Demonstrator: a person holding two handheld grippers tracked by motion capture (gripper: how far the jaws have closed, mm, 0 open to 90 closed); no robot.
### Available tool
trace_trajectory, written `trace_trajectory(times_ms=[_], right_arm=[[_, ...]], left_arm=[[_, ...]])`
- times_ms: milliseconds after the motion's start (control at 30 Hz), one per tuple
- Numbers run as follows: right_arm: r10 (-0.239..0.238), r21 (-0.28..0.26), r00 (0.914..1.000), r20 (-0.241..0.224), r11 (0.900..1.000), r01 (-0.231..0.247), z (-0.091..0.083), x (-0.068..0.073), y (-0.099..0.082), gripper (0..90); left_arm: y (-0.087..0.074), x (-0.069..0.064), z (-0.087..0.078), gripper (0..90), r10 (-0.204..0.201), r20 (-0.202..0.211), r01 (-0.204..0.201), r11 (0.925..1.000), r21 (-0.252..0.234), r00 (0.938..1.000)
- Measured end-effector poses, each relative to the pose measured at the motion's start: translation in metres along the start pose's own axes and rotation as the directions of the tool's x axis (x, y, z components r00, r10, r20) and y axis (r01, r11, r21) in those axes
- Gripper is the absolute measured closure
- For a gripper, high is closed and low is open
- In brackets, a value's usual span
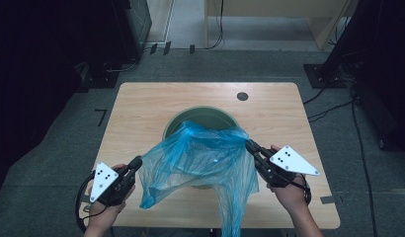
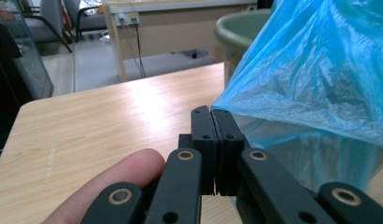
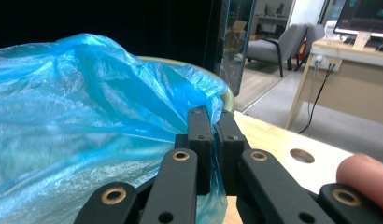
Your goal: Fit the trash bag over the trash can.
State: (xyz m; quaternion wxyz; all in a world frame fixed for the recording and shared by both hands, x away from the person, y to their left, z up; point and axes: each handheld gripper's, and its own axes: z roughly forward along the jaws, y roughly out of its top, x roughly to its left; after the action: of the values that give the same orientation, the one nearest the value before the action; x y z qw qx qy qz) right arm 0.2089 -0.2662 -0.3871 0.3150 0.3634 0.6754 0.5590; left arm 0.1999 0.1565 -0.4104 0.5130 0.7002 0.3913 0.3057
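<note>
Blue plastic bag (image 1: 200,158) stretched over green bin (image 1: 206,116) at middle of wooden counter (image 1: 141,113), left claw (image 1: 137,162) clenched on bag's near-left edge, right claw (image 1: 249,144) clenched on its right edge beside bin rim, one tail draped past counter's front edge.

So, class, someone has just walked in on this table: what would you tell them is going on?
A person holds a gripper in each hand and is handling a blue plastic bag over a green bin on a wooden table. The right gripper is shut on the bag's edge near the bin's rim. The left gripper is shut on the opposite edge. The bag is spread between them, draped over the bin, one end hanging off the table's near edge.
</note>
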Motion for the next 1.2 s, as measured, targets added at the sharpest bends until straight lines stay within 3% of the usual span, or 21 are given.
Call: trace_trajectory(times_ms=[200, 400, 533, 667, 767, 933, 1033, 1200], right_arm=[[0.033, 0.016, 0.9994, 0.006, 0.9993, -0.033, 0.003, 0.001, -0.017, 88.8], [0.048, 0.022, 0.9980, 0.041, 0.9986, -0.048, 0.007, 0.001, -0.025, 88.5], [0.057, 0.026, 0.9969, 0.055, 0.9980, -0.058, 0.008, 0.002, -0.030, 87.3], [0.067, 0.015, 0.9947, 0.078, 0.9975, -0.069, 0.007, 0.001, -0.030, 85.7], [0.068, 0.012, 0.9941, 0.084, 0.9975, -0.070, 0.006, 0.001, -0.030, 77.5], [0.088, -0.036, 0.9933, 0.075, 0.9957, -0.086, 0.001, 0.001, -0.028, 66.5], [0.107, -0.070, 0.9928, 0.053, 0.9922, -0.103, -0.003, 0.000, -0.024, 64.0], [0.102, -0.082, 0.9933, 0.055, 0.9919, -0.097, -0.007, -0.001, -0.018, 61.3]], left_arm=[[-0.010, -0.003, 0.011, 87.2, -0.008, -0.006, 0.008, 0.9998, 0.019, 0.9999], [-0.017, -0.015, 0.018, 73.8, 0.052, 0.009, -0.052, 0.9984, 0.021, 0.9986], [-0.016, -0.012, 0.016, 58.8, 0.024, 0.021, -0.023, 0.9997, -0.012, 0.9995], [-0.013, -0.005, 0.010, 53.8, -0.013, 0.043, 0.015, 0.9984, -0.054, 0.9990], [-0.012, -0.003, 0.007, 56.0, -0.019, 0.058, 0.023, 0.9974, -0.068, 0.9981], [-0.012, -0.010, 0.008, 70.5, 0.003, 0.095, 0.004, 0.9975, -0.070, 0.9955], [-0.009, -0.014, 0.008, 76.0, 0.000, 0.108, 0.009, 0.9969, -0.078, 0.9941], [0.001, -0.017, 0.004, 80.3, -0.021, 0.129, 0.037, 0.9911, -0.127, 0.9914]])
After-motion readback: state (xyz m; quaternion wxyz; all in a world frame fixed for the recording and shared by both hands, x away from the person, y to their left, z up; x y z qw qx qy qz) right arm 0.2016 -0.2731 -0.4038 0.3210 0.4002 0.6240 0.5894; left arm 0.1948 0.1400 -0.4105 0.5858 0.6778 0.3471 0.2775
